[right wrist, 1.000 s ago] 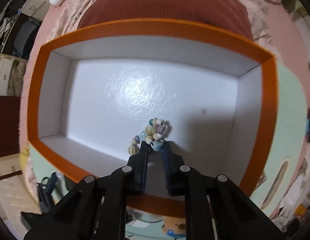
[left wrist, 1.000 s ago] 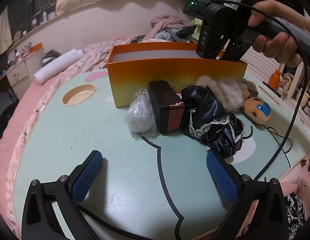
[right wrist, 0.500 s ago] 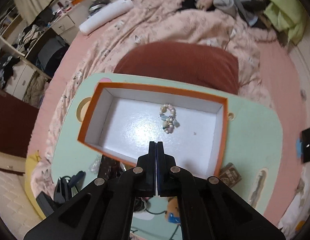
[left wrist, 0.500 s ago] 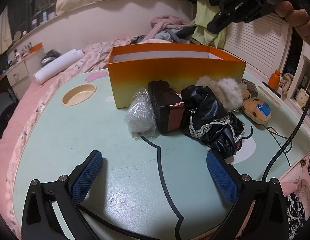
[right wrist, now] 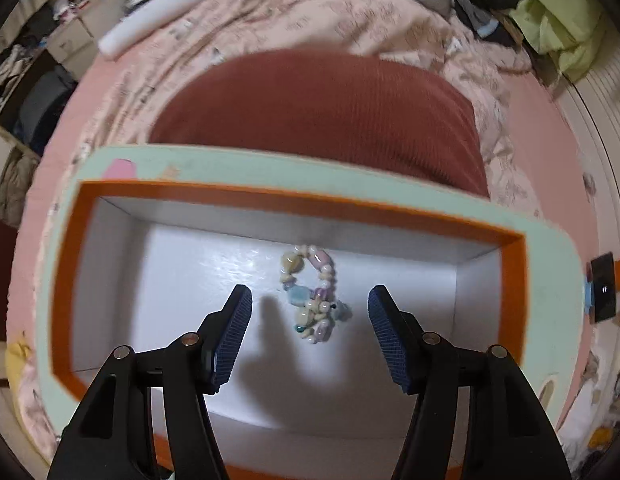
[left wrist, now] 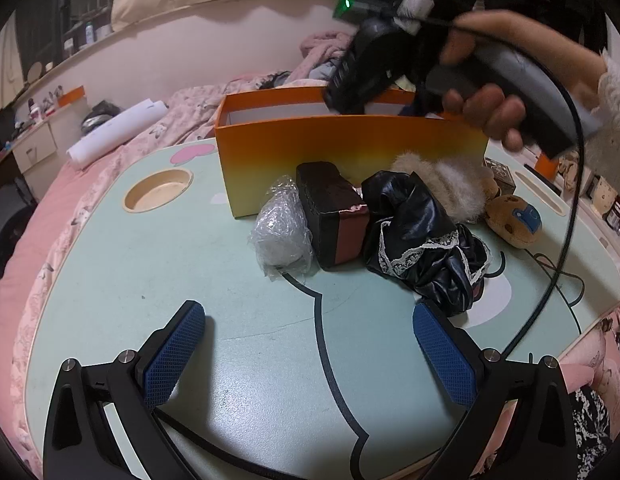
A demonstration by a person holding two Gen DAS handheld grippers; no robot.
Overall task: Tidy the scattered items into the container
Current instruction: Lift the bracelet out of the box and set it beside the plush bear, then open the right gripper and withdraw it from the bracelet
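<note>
The orange box (left wrist: 349,152) stands at the back of the mint table (left wrist: 150,280). A bead bracelet (right wrist: 311,296) lies loose on its white floor (right wrist: 170,280). My right gripper (right wrist: 310,294) hangs over the box pointing down, its jaws opening, nothing between them. In the left wrist view it is a blurred shape (left wrist: 361,76) in a person's hand (left wrist: 489,116). In front of the box lie a crumpled plastic bag (left wrist: 280,232), a maroon case (left wrist: 333,216), a black lace-trimmed cloth (left wrist: 421,240), a beige fluffy item (left wrist: 441,188) and a cookie plush (left wrist: 513,220). My left gripper (left wrist: 310,316) is open above the near table.
A round cup recess (left wrist: 158,190) sits at the table's left. A small dark box (left wrist: 499,176) lies at the right, behind the plush. The right gripper's cable (left wrist: 565,240) hangs across the table's right side. A pink bed (right wrist: 270,20) with a red cushion (right wrist: 317,108) lies beyond the table.
The right gripper released the bracelet into the box, lifted away shut, then came back down over the box and spread its jaws. The left gripper stayed put.
</note>
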